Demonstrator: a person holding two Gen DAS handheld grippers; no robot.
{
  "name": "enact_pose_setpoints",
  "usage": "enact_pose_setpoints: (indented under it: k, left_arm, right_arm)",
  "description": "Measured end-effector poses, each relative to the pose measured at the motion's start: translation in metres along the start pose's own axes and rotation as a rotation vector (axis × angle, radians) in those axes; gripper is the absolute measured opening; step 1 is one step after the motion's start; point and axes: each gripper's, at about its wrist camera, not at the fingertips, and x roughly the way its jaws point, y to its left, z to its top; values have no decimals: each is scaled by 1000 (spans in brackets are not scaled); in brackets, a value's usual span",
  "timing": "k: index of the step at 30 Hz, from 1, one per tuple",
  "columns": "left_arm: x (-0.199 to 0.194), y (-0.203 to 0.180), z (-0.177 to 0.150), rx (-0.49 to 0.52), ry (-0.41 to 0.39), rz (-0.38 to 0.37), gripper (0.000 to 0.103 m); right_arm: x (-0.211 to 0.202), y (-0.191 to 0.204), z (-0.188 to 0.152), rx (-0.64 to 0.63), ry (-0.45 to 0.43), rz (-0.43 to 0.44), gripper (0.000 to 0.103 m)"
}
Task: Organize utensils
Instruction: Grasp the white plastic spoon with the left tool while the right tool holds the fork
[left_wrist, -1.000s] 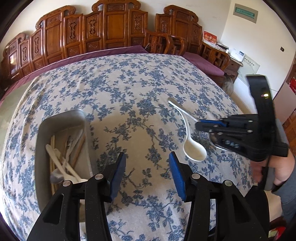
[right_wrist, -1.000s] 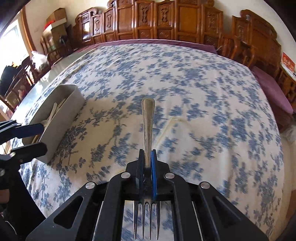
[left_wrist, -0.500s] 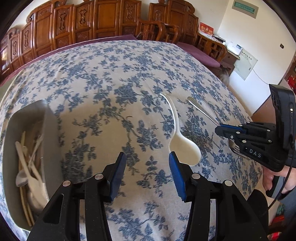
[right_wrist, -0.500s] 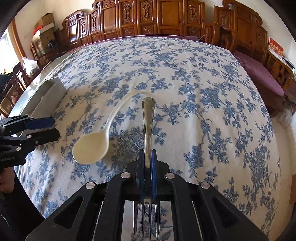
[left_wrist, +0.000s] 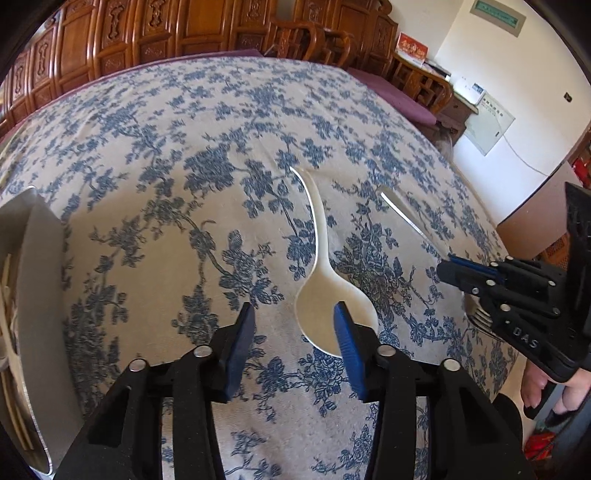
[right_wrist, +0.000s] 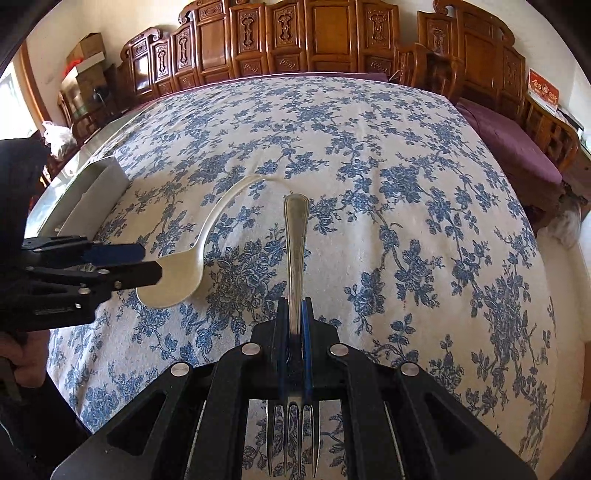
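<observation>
left hand-held gripper (left_wrist: 293, 332) pitched down, closing, empty | right hand-held gripper (right_wrist: 294, 321) clamps fork (right_wrist: 295, 236)

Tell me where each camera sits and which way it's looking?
Left wrist view: on the left gripper, looking down its closing fingers at the white spoon lying on the flowered tablecloth; nothing gripped yet. The right hand shows.
Right wrist view: on the right gripper, looking along the fork it clamps. The left hand shows.
Shared: spoon, fork, cloth, grey utensil box, each other's gripper.
</observation>
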Motion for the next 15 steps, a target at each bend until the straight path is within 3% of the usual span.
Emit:
enact_pose_setpoints:
  k: [4,6,8,15]
  left_arm:
    - [7,1,-2,-13,29,5,26]
    - [8,4,-3,-28,41,3,11]
    - [4,4,-4,-28,30,3,4]
    - [-17,2,-4,14,-7,45,1]
  right_arm:
    - [-1,1,-3,2,0,0,8]
    - [-3,2,-4,1,0,0,8]
    - [-5,4,-4,1,-2,0,8]
    - [-15,12,-4,-6,-15,-1,8]
